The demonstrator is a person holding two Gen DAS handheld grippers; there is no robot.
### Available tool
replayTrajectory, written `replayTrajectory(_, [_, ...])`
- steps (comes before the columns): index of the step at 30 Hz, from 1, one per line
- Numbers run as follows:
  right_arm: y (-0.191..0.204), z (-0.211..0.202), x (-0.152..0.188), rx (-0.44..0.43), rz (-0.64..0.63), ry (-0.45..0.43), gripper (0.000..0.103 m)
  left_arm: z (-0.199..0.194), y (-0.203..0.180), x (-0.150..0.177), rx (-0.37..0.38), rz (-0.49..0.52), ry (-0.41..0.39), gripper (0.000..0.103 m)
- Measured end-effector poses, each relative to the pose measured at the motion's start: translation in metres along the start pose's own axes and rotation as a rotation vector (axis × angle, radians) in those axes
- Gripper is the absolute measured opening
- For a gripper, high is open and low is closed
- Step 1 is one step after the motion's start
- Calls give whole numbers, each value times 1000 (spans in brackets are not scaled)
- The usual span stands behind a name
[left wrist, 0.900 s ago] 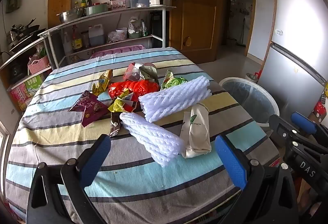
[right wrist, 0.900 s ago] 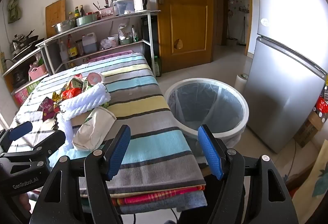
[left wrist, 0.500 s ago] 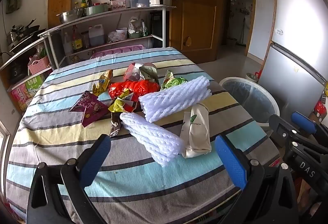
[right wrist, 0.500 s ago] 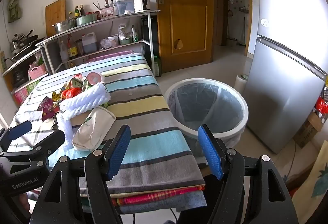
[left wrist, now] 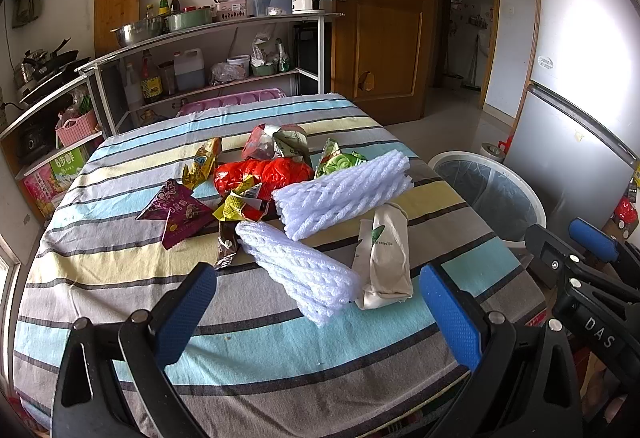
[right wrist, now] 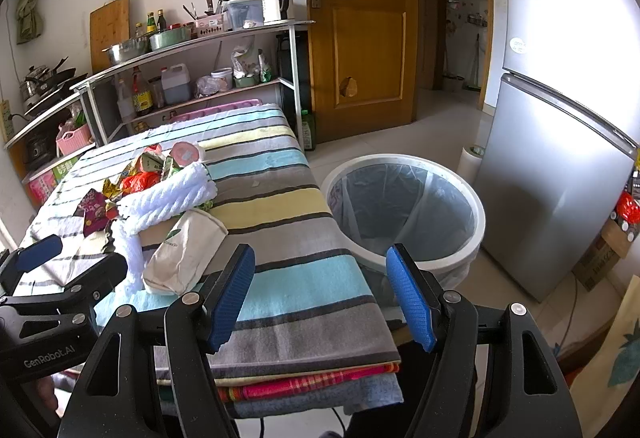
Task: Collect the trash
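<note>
Trash lies piled mid-table on a striped cloth (left wrist: pixel 256 342): two white foam nets (left wrist: pixel 344 189) (left wrist: pixel 300 270), a beige paper bag (left wrist: pixel 386 254), a red plastic bag (left wrist: pixel 264 171), a purple wrapper (left wrist: pixel 176 209) and several other snack wrappers. My left gripper (left wrist: pixel 316 310) hovers open over the near edge, short of the pile, holding nothing. My right gripper (right wrist: pixel 320 298) is open and empty above the table's right corner, with the paper bag (right wrist: pixel 186 250) to its left. A white bin (right wrist: pixel 404 205) with a clear liner stands on the floor right of the table.
A metal shelf rack (left wrist: pixel 208 37) with pots, bottles and a kettle runs behind the table. A wooden door (left wrist: pixel 380 17) stands at the back, a silver fridge (right wrist: pixel 560 165) at the right. A cardboard box (right wrist: pixel 600 258) sits by the fridge.
</note>
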State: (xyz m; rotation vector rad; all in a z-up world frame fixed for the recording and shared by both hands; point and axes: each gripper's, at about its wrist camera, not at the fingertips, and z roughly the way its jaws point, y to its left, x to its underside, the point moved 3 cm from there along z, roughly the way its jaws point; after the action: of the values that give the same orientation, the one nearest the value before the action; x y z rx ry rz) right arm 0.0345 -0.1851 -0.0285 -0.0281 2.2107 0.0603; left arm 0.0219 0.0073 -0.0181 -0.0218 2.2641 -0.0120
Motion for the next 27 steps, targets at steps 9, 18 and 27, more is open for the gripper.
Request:
replayTrajectory(9, [0,0,-1,1,-1,0,69,-3,11,1,5,2,0,103])
replayTrajectory(18, [0,0,0,2,-2,-1,69,-1,0,0,-2,4,2,103])
replayTrajectory(27, [1,0,0,3,-2,-2,69,2,-4,0,-3,5,1,103])
